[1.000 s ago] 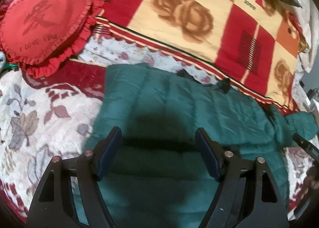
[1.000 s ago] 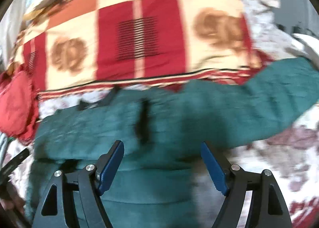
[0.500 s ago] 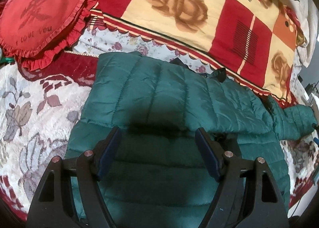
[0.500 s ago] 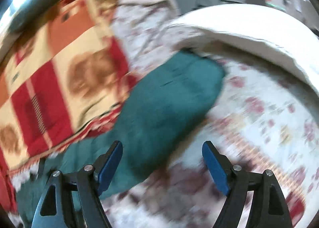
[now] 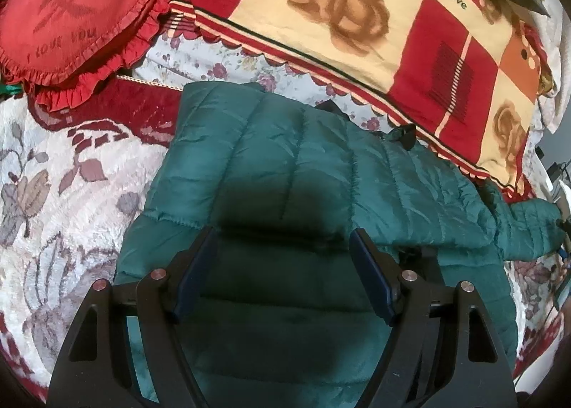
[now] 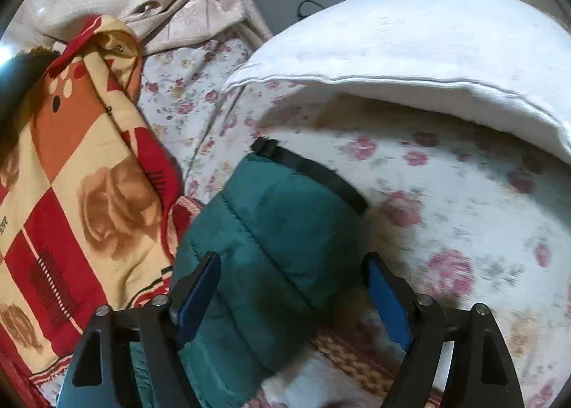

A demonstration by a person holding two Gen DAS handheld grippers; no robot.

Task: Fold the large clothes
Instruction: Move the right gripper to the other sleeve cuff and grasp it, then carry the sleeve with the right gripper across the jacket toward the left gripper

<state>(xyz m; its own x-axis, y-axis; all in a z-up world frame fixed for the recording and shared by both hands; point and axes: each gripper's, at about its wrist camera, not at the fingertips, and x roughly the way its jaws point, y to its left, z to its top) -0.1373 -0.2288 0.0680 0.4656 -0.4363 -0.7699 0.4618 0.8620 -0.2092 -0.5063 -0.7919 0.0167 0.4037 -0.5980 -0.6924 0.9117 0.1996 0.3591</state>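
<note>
A dark green quilted puffer jacket (image 5: 285, 172) lies on the bed, one sleeve folded across its body. My left gripper (image 5: 283, 243) hovers open over the jacket's middle, nothing between its pads. The other sleeve (image 6: 282, 229) stretches out toward a black cuff (image 6: 314, 169). My right gripper (image 6: 292, 268) straddles this sleeve just short of the cuff. Its jaws are closing, the sleeve lies between them, and the blue pads (image 6: 200, 286) stand clear of the fabric.
A red heart-shaped cushion (image 5: 71, 15) sits far left. A red, cream and orange rose-patterned blanket (image 5: 357, 15) lies behind the jacket. A large white pillow (image 6: 410, 51) lies beyond the cuff on the floral sheet (image 6: 464, 211). The patterned blanket (image 6: 71, 176) is left of the sleeve.
The right gripper swung from the jacket's body out along the sleeve to near the cuff, and its jaws have narrowed. The left gripper stayed nearly still over the jacket.
</note>
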